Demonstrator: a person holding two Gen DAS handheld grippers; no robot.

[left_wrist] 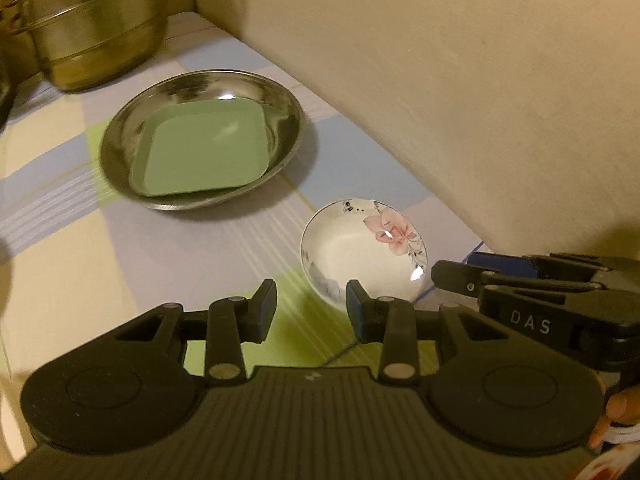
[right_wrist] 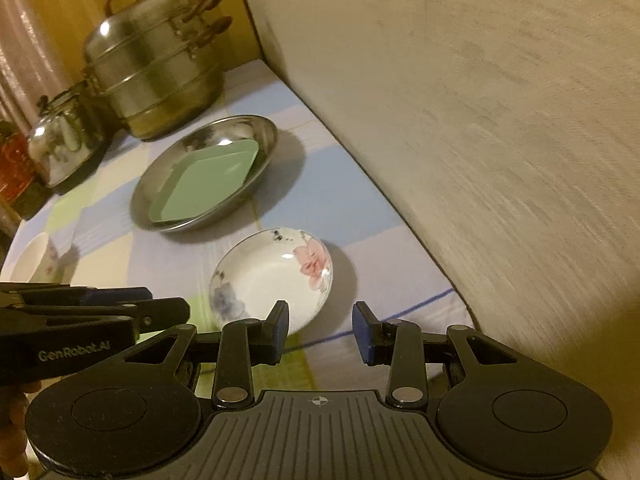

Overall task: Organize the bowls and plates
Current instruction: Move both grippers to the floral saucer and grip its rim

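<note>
A round steel plate (left_wrist: 128, 136) (right_wrist: 208, 136) lies on the checked cloth with a square green plate (left_wrist: 204, 152) (right_wrist: 204, 184) inside it. A small white dish with a pink flower (left_wrist: 360, 248) (right_wrist: 268, 276) lies nearer, close to the wall. My left gripper (left_wrist: 311, 308) is open and empty, just in front of and left of the dish. My right gripper (right_wrist: 321, 332) is open and empty, just right of the dish's near rim. Each gripper shows from the side in the other's view, the right one (left_wrist: 452, 276) and the left one (right_wrist: 168, 308).
A stacked steel steamer pot (left_wrist: 92, 32) (right_wrist: 156, 68) stands at the back. A steel kettle (right_wrist: 64, 140) and a red container (right_wrist: 14, 168) stand to its left. A white bowl (right_wrist: 34, 262) sits at the left edge. A beige wall (right_wrist: 480, 140) (left_wrist: 440, 80) runs along the right.
</note>
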